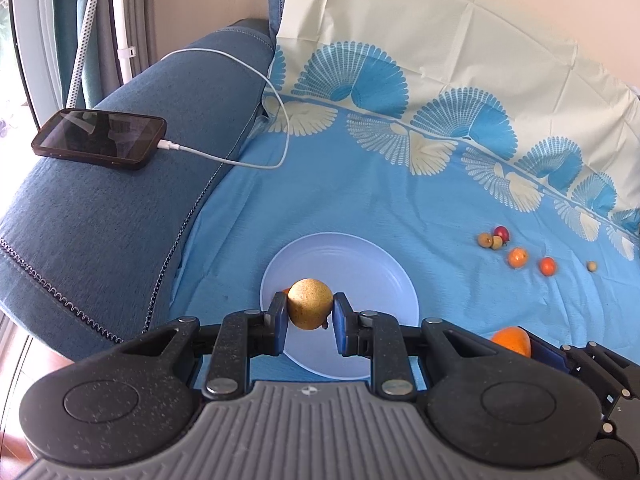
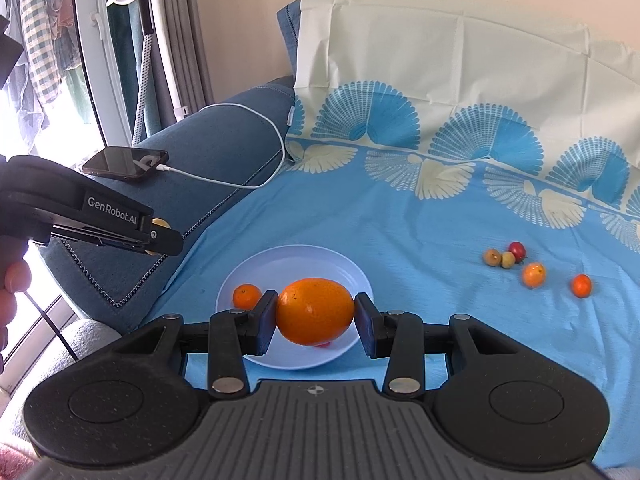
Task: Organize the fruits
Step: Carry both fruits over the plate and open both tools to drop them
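The left gripper (image 1: 310,312) holds a brown round fruit (image 1: 310,303) over the plate (image 1: 372,264); the right gripper (image 2: 315,314) holds an orange (image 2: 315,310) above it

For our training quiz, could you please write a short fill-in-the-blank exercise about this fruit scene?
1. The right gripper holds a large ____.
2. The left gripper holds a tan round fruit above the white ____.
3. The phone lies on the sofa's ____.

Missing words: orange; plate; armrest
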Available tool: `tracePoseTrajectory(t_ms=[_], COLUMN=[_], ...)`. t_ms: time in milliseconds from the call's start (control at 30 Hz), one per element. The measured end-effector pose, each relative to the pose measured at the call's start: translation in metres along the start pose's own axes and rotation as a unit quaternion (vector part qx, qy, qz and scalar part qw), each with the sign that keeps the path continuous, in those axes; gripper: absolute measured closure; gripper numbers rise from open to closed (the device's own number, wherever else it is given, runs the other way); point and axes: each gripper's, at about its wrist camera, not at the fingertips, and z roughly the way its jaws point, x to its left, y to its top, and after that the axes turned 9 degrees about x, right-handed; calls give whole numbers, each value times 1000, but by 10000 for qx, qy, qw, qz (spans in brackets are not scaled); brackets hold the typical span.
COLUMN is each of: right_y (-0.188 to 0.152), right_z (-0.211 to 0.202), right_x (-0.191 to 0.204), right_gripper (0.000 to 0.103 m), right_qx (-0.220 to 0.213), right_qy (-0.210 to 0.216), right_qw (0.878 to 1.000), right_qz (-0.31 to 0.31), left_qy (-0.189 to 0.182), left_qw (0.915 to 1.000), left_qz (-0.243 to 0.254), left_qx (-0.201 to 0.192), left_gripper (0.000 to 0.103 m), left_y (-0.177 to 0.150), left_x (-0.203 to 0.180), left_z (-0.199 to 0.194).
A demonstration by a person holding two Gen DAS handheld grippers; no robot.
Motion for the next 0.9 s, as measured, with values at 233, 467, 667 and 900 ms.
tracePoseTrajectory(t_ms=[233,467,667,900], right_y=[10,15,19,22], right_z=[23,51,73,98], right_x=[3,1,-3,-5], right_gripper=[60,60,60,60], right_qx=[139,324,428,592], right_qy=[21,32,8,-48], right_qw=[9999,9994,9989,9977], right_qz=[-49,-105,-183,-316], left_qy=[25,70,128,243], left_qw=[9999,9996,9989,9975], left_qz=[37,34,61,206], left_qx=[137,282,446,628], left_gripper=[77,77,77,77], left_y=[12,22,32,38], left_x=[2,3,2,-5], left_z=[23,49,75,106])
